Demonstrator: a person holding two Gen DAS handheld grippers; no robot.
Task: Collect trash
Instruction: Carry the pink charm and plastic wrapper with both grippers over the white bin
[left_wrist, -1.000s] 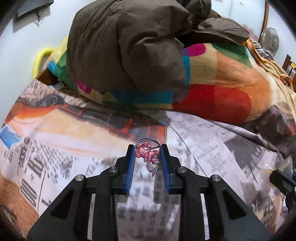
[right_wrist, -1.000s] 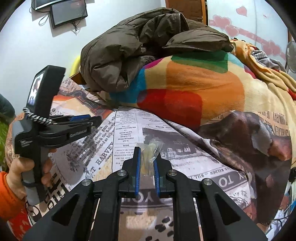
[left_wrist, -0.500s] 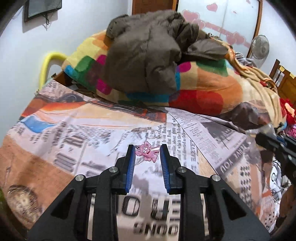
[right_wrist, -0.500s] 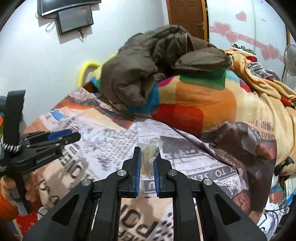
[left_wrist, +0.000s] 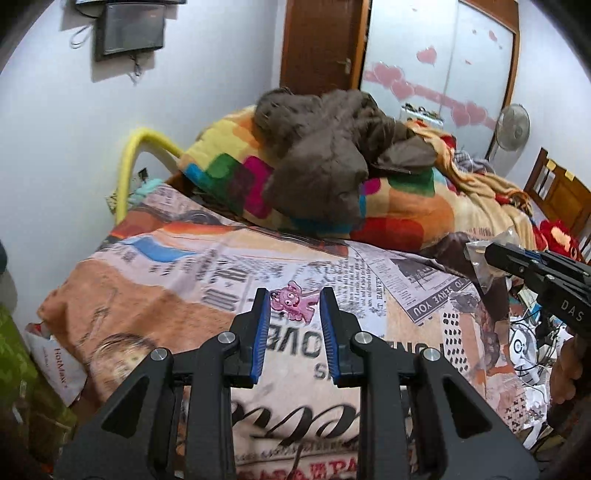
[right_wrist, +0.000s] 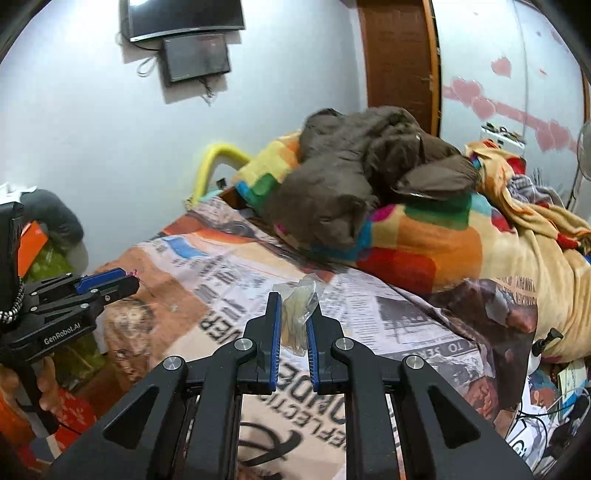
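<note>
In the left wrist view my left gripper is shut on a small pink cartoon-animal charm, held between its blue pads above the newspaper-print bedsheet. In the right wrist view my right gripper is shut on a crumpled clear plastic wrapper. The right gripper with the wrapper also shows at the right edge of the left wrist view. At the left of the right wrist view the left gripper appears, held by a hand.
A brown jacket lies on a multicoloured blanket at the bed's far end. A yellow bed rail stands by the white wall. A wooden door, a fan and floor clutter lie beyond.
Both grippers have risen and pulled back from the bed, each keeping its item. The bed looks smaller and more of the wall, door and floor is in view.
</note>
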